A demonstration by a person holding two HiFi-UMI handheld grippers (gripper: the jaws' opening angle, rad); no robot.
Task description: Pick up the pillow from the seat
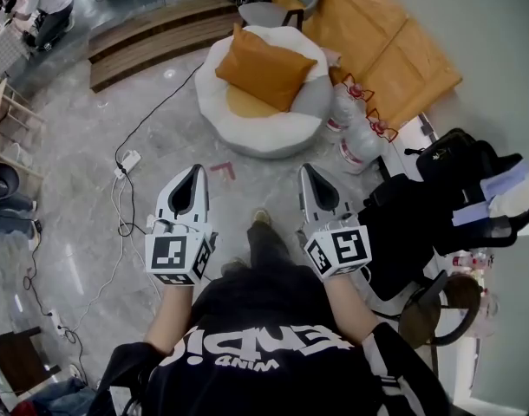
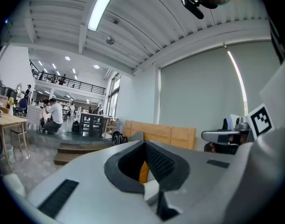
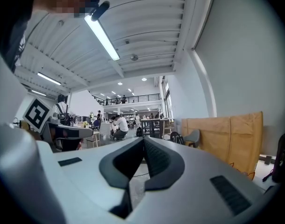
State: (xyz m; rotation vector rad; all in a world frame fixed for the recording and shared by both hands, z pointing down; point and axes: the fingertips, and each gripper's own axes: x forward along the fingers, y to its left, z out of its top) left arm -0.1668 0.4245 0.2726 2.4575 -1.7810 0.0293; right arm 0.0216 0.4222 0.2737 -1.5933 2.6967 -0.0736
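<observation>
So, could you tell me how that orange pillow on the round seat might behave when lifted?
The orange pillow looks plump and soft, so it will probably sag and squash rather than stay stiff. Being a puffy cushion, it is likely light for its size. It leans propped on the seat, so a nudge may topple it.

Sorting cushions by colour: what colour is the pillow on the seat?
The pillow is orange; head view best.

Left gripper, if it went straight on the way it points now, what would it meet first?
Probably the orange square fabric pillow on the round white cushioned seat: the shut left gripper points toward it, and orange shows past its tips. Depth is unclear.
</observation>
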